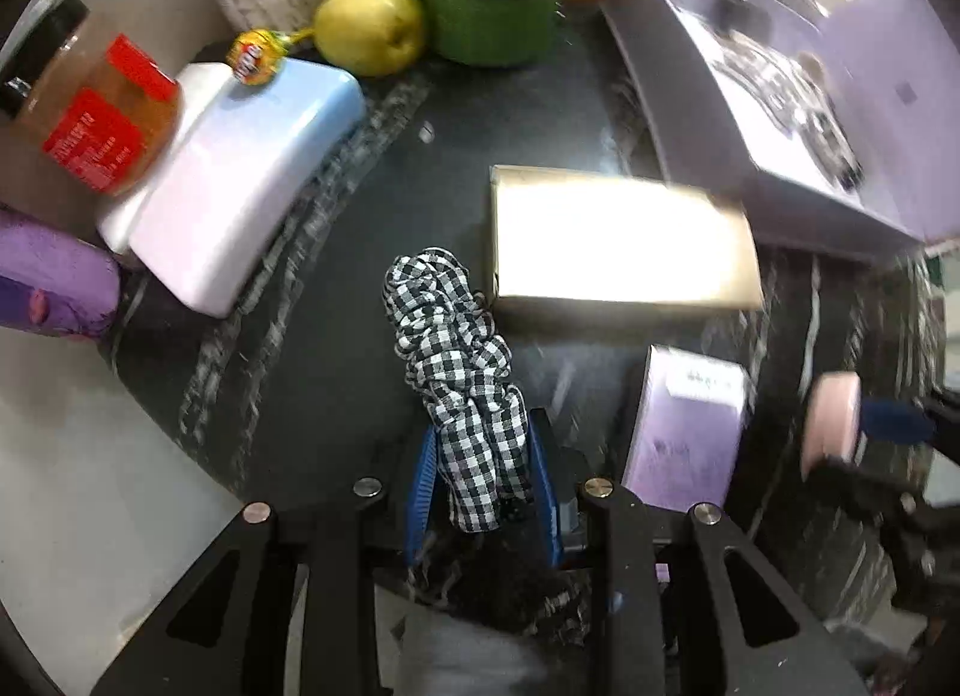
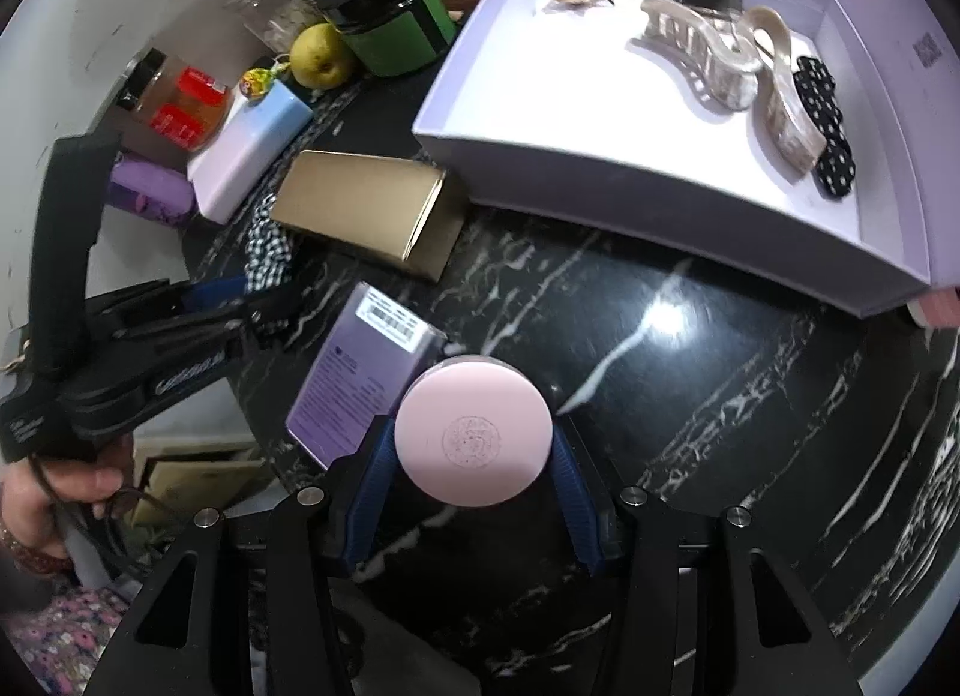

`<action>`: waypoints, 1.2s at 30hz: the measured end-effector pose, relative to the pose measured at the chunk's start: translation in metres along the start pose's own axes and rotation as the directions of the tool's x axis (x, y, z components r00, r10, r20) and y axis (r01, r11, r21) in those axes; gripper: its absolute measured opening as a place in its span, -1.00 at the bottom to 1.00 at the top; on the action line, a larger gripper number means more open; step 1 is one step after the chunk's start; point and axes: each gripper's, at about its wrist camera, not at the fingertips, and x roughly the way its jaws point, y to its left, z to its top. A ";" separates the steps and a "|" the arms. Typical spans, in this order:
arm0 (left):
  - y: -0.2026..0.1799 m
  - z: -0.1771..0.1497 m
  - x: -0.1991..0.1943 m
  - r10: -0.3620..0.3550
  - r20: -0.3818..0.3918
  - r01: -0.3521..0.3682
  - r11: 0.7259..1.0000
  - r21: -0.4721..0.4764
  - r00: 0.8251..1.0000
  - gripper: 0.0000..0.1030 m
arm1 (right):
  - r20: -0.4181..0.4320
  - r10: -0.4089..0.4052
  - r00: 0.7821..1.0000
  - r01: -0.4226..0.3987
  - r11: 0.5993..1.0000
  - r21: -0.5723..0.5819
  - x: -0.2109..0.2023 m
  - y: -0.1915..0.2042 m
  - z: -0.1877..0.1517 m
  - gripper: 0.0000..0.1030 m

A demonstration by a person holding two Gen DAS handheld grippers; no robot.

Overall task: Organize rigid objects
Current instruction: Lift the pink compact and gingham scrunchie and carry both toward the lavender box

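The left gripper (image 1: 483,486) has its blue fingers (image 1: 423,492) clamped on a checked scrunchie (image 1: 459,348) that trails forward over the black marble worktop (image 2: 690,396). The right gripper (image 2: 474,456) pinches a round pink compact (image 2: 473,429), near of the lilac tray (image 2: 600,180).

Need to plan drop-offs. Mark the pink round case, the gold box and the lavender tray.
pink round case (image 2: 473,431): right wrist view, centre of its embossed lid.
gold box (image 2: 360,204): right wrist view, middle of its top face.
lavender tray (image 2: 600,180): right wrist view, near outer wall.
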 end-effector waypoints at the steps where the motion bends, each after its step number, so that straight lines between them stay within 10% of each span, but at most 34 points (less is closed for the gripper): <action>1: -0.001 -0.003 -0.001 -0.007 -0.005 0.007 1.000 0.005 1.000 -0.44 | -0.004 -0.001 1.000 0.001 1.000 0.002 0.001 -0.001 -0.002 0.00; 28: -0.031 0.002 0.002 0.087 0.008 -0.087 0.996 0.024 0.996 -0.18 | -0.068 -0.130 0.989 0.124 0.988 -0.088 0.030 0.009 -0.013 0.02; 36: -0.024 -0.001 -0.001 0.010 0.020 -0.009 0.999 -0.045 1.000 -0.44 | -0.055 -0.124 0.991 0.120 0.990 -0.076 0.030 0.008 -0.013 0.01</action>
